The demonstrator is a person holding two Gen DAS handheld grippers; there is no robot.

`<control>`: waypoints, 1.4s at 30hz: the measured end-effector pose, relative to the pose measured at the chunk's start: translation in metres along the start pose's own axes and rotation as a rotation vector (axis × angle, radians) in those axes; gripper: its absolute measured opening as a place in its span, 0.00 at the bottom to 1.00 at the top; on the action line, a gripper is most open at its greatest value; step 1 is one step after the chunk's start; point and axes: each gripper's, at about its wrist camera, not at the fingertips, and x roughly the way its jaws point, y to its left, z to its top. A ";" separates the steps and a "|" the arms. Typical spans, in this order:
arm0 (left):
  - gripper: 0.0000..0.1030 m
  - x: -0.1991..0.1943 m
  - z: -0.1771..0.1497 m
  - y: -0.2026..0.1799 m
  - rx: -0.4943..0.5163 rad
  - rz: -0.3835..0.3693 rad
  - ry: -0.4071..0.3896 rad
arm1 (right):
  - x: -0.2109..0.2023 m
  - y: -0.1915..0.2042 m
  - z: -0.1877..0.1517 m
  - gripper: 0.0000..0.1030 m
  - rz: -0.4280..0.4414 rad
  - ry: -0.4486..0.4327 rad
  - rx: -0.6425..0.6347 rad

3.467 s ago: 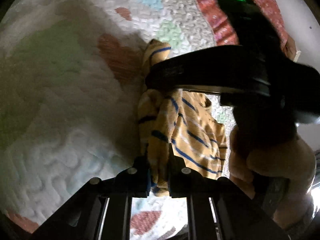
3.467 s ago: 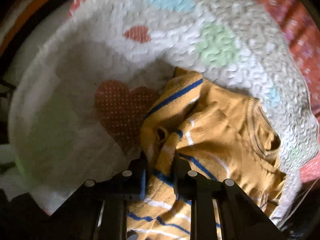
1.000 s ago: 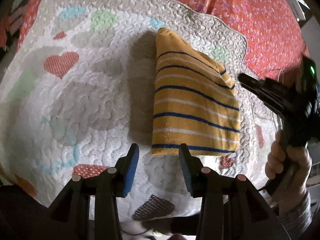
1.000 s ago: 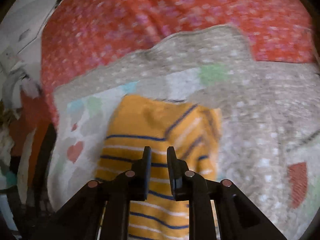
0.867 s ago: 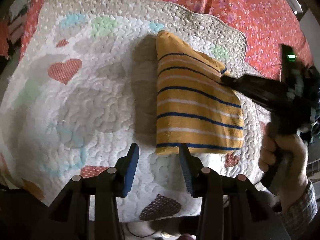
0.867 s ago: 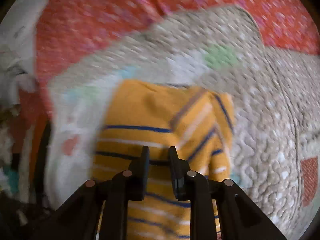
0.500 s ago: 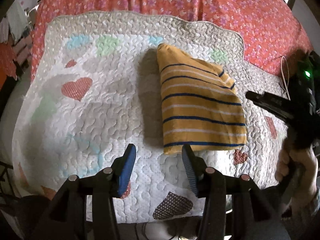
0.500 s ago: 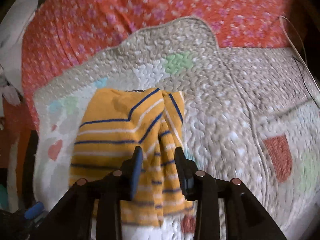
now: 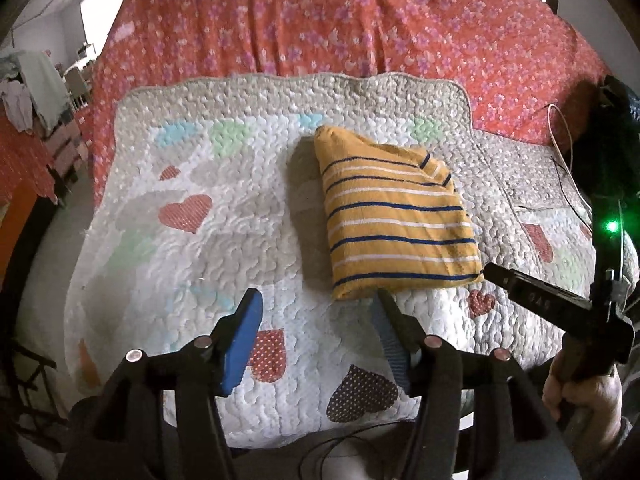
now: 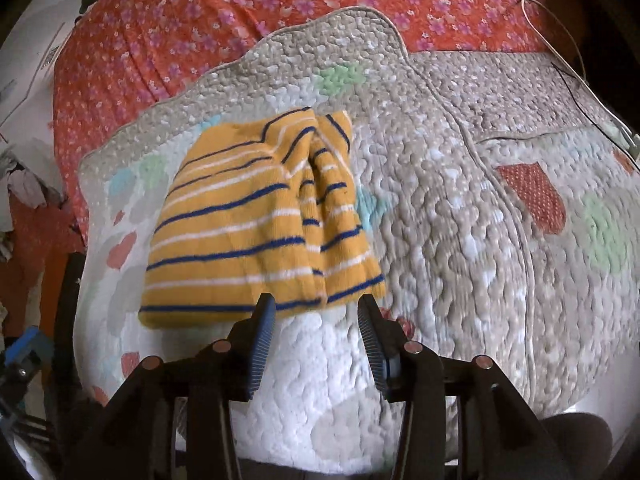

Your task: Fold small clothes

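A mustard-yellow knitted garment with thin navy and white stripes [image 9: 396, 220] lies folded into a compact, roughly rectangular bundle on a pale quilted mat patterned with red hearts and pastel patches [image 9: 192, 240]. The mat is spread over a red floral bedspread [image 9: 320, 16] that fills the far part of the scene.

The left gripper [image 9: 316, 312] hangs over the near part of the mat, its blue-padded fingers spread wide and holding nothing; the garment's near edge sits just beyond its right finger. The right gripper [image 10: 316, 316] is also spread and empty, with its fingertips just at the garment's near hem. In the left view the right gripper appears at the right edge, held in the person's hand [image 9: 580, 392], its tip close to the bundle's near right corner.

On the right side of the bundle, narrow folded layers stack unevenly and show as ridges. The fold looks nearly complete. To finish well, it seems wise to keep both grippers empty and lift clear without catching the hem, or to press the ridged right side gently flat so the layers do not spring apart.
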 end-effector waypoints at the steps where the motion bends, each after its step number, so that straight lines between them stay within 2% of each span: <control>1: 0.57 -0.005 -0.002 0.000 0.002 0.002 -0.010 | -0.003 0.002 -0.002 0.47 0.001 -0.003 -0.004; 11: 0.59 -0.015 -0.009 0.004 -0.004 -0.004 -0.015 | -0.011 0.013 -0.010 0.52 0.006 -0.007 -0.026; 22: 0.59 0.001 -0.010 0.006 -0.007 0.000 0.015 | 0.010 0.002 -0.012 0.53 -0.004 0.033 0.006; 25: 0.59 0.011 -0.009 0.008 -0.012 -0.007 0.038 | 0.015 -0.003 -0.011 0.53 0.017 0.035 0.020; 28: 0.59 0.027 -0.005 0.019 -0.054 -0.066 0.085 | 0.016 -0.012 -0.001 0.53 0.059 0.017 0.058; 30: 0.59 0.042 0.006 0.035 -0.124 -0.131 0.119 | 0.016 -0.021 0.012 0.57 0.075 -0.005 0.097; 33: 0.60 0.065 0.025 0.052 -0.202 -0.197 0.139 | 0.021 -0.037 0.040 0.71 0.104 -0.032 0.145; 35: 0.60 0.086 0.041 0.060 -0.229 -0.234 0.150 | 0.036 -0.045 0.062 0.78 0.144 -0.017 0.163; 37: 0.61 0.110 0.055 0.064 -0.242 -0.272 0.181 | 0.052 -0.050 0.077 0.79 0.162 0.004 0.171; 42: 0.61 0.173 0.075 0.065 -0.321 -0.438 0.278 | 0.103 -0.060 0.107 0.79 0.189 0.065 0.211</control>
